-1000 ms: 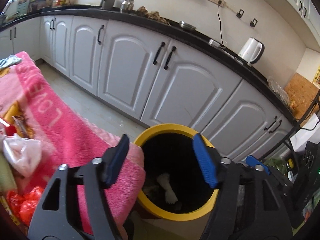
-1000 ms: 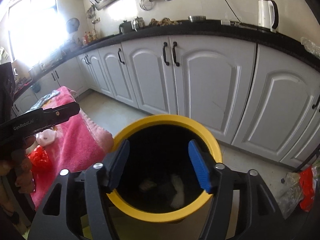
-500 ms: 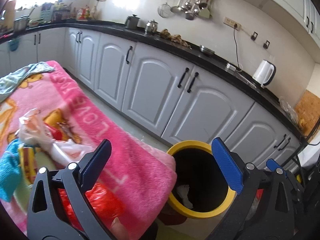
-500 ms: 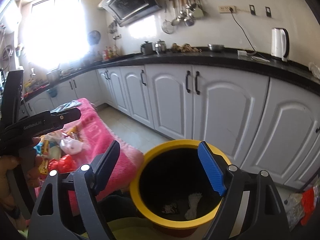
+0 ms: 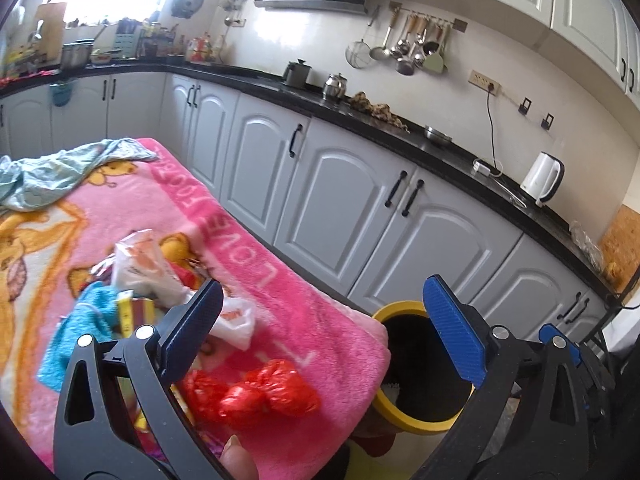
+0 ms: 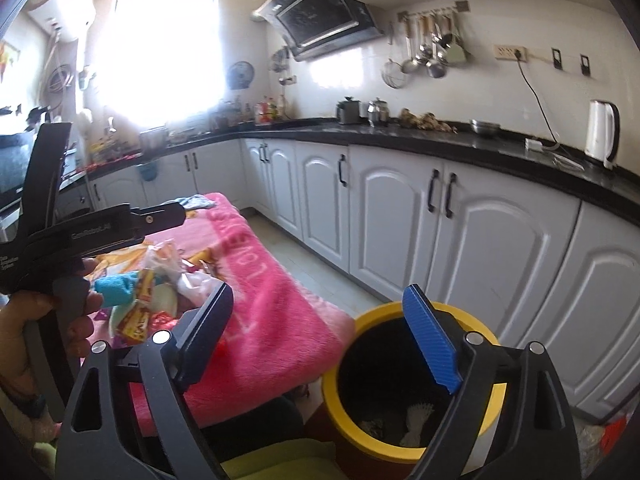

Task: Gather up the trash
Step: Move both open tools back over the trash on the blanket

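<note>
The red bag (image 5: pixel 260 394) lies crumpled on the pink blanket (image 5: pixel 280 300) at lower centre, long axis across the frame, just below the left gripper (image 5: pixel 320 320), whose empty jaws gape. The right gripper (image 6: pixel 320 344), opening and empty, hangs over the yellow bin (image 6: pixel 340 392). Earlier both looked straight into the bin.

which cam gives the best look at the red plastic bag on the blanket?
Left wrist: the red plastic bag lies whole on the pink blanket, near its edge, unobstructed. In the right wrist view only red scraps show behind the right gripper's dark finger; whether they are the bag is unclear.
</note>
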A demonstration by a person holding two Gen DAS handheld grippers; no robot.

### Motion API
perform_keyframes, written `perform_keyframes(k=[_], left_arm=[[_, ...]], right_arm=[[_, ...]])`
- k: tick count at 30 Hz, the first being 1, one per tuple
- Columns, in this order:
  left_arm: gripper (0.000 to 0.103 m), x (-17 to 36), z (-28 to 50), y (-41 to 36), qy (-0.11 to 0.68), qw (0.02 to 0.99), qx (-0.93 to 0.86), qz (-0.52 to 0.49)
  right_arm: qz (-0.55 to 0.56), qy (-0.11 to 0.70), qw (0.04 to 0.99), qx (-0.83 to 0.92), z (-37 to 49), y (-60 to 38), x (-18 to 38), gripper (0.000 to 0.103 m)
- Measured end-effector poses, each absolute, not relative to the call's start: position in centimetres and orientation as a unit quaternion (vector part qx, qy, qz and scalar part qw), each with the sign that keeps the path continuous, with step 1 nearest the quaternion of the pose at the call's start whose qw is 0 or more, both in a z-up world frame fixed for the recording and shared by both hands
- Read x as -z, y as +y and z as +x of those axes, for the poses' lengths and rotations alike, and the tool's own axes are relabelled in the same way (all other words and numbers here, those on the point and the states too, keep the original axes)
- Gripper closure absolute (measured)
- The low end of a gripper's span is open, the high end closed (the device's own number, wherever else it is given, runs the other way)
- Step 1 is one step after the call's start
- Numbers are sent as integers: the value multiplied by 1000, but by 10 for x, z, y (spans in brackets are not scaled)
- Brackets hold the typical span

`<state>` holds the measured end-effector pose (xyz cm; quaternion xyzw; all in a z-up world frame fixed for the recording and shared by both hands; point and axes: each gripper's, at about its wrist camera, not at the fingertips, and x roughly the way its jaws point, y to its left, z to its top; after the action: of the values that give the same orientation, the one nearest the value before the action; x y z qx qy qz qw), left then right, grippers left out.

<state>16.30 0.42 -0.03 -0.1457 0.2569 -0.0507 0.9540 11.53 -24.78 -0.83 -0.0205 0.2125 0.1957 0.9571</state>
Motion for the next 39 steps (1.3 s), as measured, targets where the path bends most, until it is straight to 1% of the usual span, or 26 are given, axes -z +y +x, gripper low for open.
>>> perform_keyframes(k=[13,17,19,28,39], left_arm=[[11,-2,136,43,243,957,17,-154],[11,-1,129,60,242,957,2,-159],[11,-1,125,67,240,957,-6,-162],[11,1,108,111,232,954,-48,-182],[11,11,89,158,236,945,-97,-205]], right_arm=[[-50,213,947,-236,104,-201,7,18],[-56,209,944,-247,102,-189,4,18],[-58,207,943,-253,100,-182,3,15],[-73,209,933,-285,98,-148,3,15],[-86,231,917,-315,104,-109,18,14]])
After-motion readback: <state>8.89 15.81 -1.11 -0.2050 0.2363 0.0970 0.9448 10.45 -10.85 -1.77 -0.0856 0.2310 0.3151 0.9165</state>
